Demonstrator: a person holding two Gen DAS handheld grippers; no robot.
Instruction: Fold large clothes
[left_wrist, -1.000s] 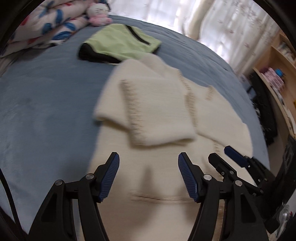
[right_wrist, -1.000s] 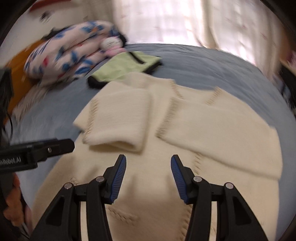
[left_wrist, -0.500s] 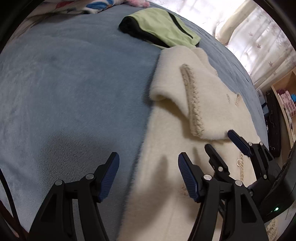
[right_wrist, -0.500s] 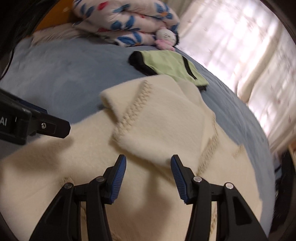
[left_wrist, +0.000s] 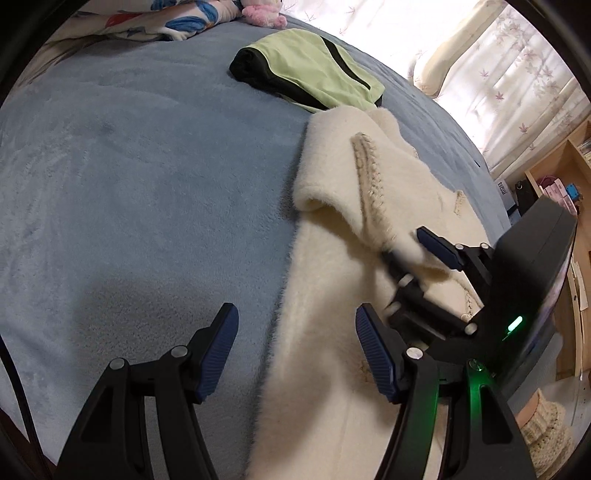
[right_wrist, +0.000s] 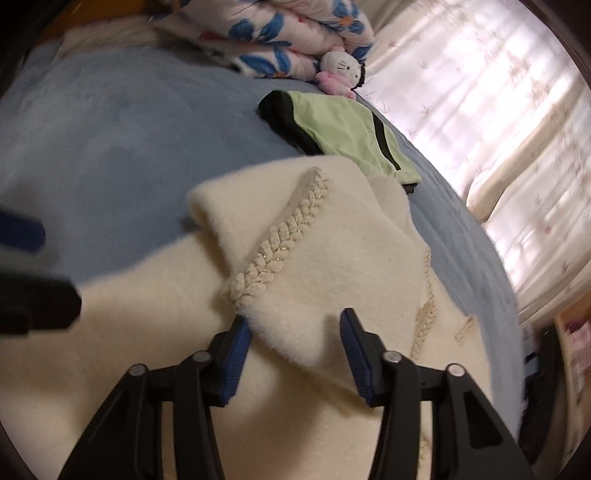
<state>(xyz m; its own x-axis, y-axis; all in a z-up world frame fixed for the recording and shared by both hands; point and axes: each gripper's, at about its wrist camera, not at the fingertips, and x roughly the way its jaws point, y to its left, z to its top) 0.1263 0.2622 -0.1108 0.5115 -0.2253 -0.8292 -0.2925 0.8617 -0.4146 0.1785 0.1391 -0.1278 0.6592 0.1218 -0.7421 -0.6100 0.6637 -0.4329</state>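
Observation:
A cream fuzzy cardigan (left_wrist: 332, 332) (right_wrist: 147, 332) lies flat on the blue bed cover (left_wrist: 129, 184), with one sleeve (right_wrist: 306, 266) folded across its front. My right gripper (right_wrist: 295, 350) (left_wrist: 413, 254) is low over the cuff end of that sleeve. Its jaws are closing with the cuff between them; the left pad brushes the braided trim and the right pad stands clear. My left gripper (left_wrist: 295, 350) is open above the cardigan's side edge, one finger over bare bed cover and the other over the fabric, holding nothing.
A folded green and black garment (left_wrist: 310, 77) (right_wrist: 343, 125) lies just beyond the cardigan's collar. A floral quilt (right_wrist: 288, 40) and a small plush toy (right_wrist: 340, 74) sit at the head of the bed. Curtains and a wooden shelf (left_wrist: 569, 177) stand to the right.
Both grippers sank closer to the cardigan. The left one slid to its side edge. The right one rolled and came up to the folded sleeve's cuff, which now sits between its fingers.

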